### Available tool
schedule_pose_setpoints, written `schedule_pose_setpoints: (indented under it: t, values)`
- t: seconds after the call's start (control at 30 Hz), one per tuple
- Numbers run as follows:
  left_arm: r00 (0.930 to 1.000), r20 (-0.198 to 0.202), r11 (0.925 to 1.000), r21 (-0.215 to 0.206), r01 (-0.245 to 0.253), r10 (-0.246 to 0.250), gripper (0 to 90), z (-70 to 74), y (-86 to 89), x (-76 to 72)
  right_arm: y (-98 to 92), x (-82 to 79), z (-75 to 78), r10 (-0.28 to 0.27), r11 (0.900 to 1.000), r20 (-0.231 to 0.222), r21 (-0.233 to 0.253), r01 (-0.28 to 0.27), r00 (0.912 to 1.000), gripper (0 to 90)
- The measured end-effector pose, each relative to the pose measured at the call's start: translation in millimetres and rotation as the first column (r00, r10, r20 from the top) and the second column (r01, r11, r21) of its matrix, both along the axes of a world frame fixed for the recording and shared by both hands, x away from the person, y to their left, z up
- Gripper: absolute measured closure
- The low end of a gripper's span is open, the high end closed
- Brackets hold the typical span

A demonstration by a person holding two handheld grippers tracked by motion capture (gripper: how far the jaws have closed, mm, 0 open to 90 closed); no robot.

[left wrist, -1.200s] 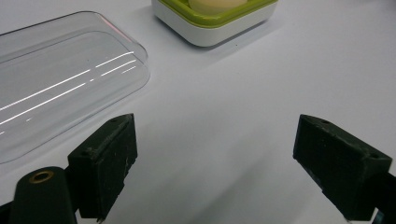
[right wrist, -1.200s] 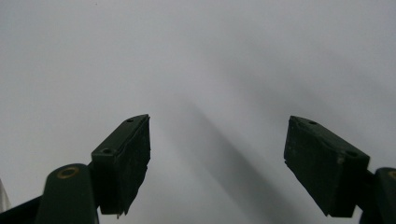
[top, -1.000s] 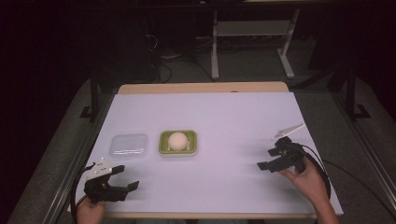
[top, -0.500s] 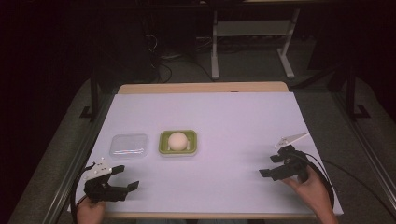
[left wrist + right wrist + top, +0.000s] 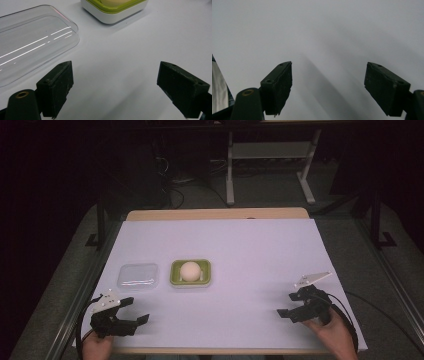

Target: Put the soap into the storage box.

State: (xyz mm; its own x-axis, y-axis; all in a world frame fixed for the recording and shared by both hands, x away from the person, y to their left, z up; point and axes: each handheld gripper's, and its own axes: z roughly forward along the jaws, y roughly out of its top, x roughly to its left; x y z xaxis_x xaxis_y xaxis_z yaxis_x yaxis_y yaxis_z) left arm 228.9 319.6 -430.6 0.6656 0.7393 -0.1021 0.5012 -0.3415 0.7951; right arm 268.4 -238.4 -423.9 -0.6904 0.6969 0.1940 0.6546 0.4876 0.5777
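I see my right gripper (image 5: 328,90) with both black jaws set wide apart, nothing between them. Under and ahead of the jaws lies the plain white table cover (image 5: 324,32), with soft shadows.

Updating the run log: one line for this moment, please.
left gripper open, empty | right gripper open, empty | clear lid beside green tray | ball in tray

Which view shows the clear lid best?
The left gripper view: the clear lid is close, lying flat beside the green dish. The high view shows it whole but small. The right gripper view faces bare table.
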Motion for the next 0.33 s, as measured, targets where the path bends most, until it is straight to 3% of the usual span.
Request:
schedule_pose_setpoints:
  t: [0.33]
  values:
    - [1.0, -0.004, 1.0, -0.007, 0.0, 0.0, 12.9, -0.3, 1.7, 1.4, 4.2, -8.9, -4.2, -0.006, 1.0, 0.042, -0.002, 0.006, 0.9991, 16.9]
